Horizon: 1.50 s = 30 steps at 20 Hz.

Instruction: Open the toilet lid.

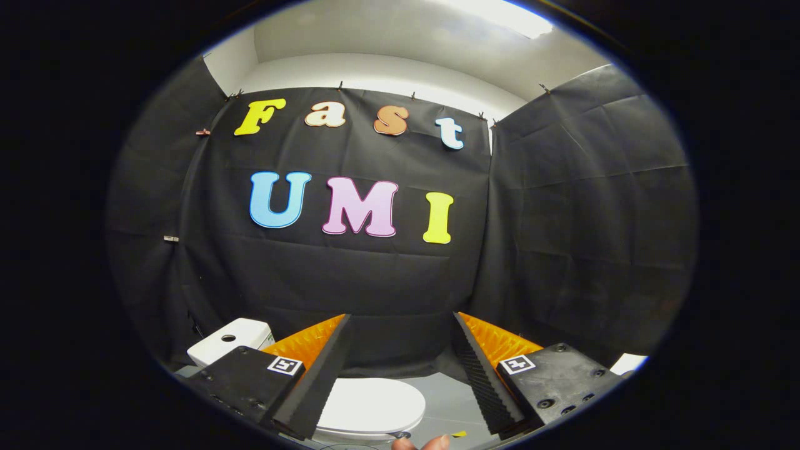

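The toilet lid (375, 403) lies flat and closed on the bowl, low between the gripper's fingers and nearer the left one, which covers its left edge. Behind it the white cistern (230, 340) stands against the black cloth wall (350, 275) (a round button sits on its top). Grey floor (447, 400) spreads right of the bowl, with a small yellow scrap (459, 433) on it. The gripper (400, 375) hangs above and short of the lid, fingers spread wide and holding nothing. A fingertip (435, 442) shows below the fingers. Cloth walls close in on three sides.
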Motion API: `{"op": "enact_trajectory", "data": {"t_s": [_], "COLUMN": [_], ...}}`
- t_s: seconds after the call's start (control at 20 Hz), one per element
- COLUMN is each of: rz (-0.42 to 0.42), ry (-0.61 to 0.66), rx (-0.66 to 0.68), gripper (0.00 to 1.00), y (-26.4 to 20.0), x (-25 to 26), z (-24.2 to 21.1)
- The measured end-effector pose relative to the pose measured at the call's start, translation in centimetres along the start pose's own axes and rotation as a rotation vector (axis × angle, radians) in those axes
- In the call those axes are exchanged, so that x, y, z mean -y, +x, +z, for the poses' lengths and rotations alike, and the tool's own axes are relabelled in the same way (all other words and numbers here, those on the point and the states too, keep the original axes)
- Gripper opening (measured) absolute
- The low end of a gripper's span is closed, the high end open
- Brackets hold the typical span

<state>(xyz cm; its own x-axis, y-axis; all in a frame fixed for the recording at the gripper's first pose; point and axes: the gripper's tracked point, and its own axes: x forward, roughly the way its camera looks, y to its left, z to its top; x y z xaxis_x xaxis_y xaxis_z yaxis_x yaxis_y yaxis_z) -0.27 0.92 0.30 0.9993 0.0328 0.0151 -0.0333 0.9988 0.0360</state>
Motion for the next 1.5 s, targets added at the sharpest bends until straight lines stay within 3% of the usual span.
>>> {"op": "enact_trajectory", "data": {"t_s": [0.4, 0.8, 1.2, 1.5], "rz": [0.041, 0.111, 0.082, 0.036], "ry": [0.032, 0.140, 0.230, 0.329], "rx": [0.011, -0.038, -0.148, -0.305], "gripper": [0.99, 0.99, 1.00, 0.99], "y": [0.0, 1.0, 3.6, 5.4], "x": [-0.3, -1.1, 1.0, 2.9], "z": [-0.2, -3.7, -12.2, -23.7]}}
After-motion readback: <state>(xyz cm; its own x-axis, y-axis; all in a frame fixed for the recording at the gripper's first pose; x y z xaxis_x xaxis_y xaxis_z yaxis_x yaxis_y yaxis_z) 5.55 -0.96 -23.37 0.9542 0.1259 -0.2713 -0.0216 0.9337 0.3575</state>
